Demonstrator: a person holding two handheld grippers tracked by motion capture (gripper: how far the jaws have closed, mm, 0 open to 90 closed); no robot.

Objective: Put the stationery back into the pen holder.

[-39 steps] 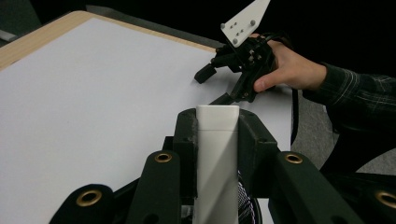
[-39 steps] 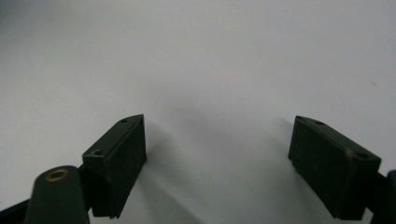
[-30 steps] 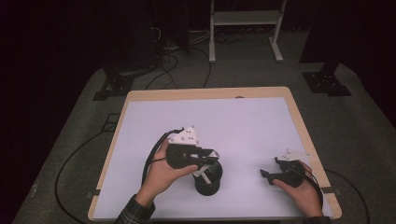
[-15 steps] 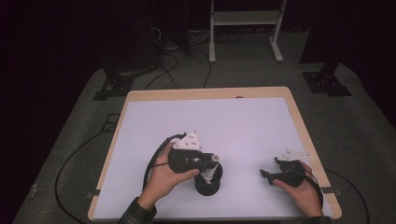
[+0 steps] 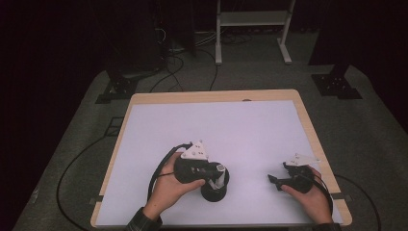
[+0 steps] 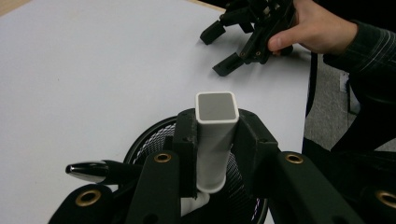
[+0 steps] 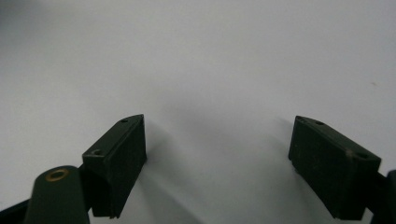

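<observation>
We see the left hand [image 5: 168, 185] come in from the near edge of the table [image 5: 144, 125], its forearm angled up and to the right, fingers wrapped round the body of the left hand-held gripper [image 5: 217, 176], which tips forward and down over a black mesh cup [image 5: 214, 191]. In the left gripper view its jaws are pinched against the two flat sides of a white rectangular tube [image 6: 215, 135], an open-ended, hollow piece with a grey inside. The tube stands nearly upright, its long axis running from the cup upward, its open end at the top and its lower end dipping inside the cup's rim [image 6: 149, 133]. A dark pen with a shiny silver tip [image 6: 88, 171] leans out of the cup, just left of the tube. The cup stands near the table's near edge, a little left of its middle. Well to the right of the cup, the right hand [image 5: 312, 197] rests low on the table, holding the right hand-held gripper [image 5: 276, 181] level and pointing left toward the cup; its jaws are spread wide with bare table between them.
</observation>
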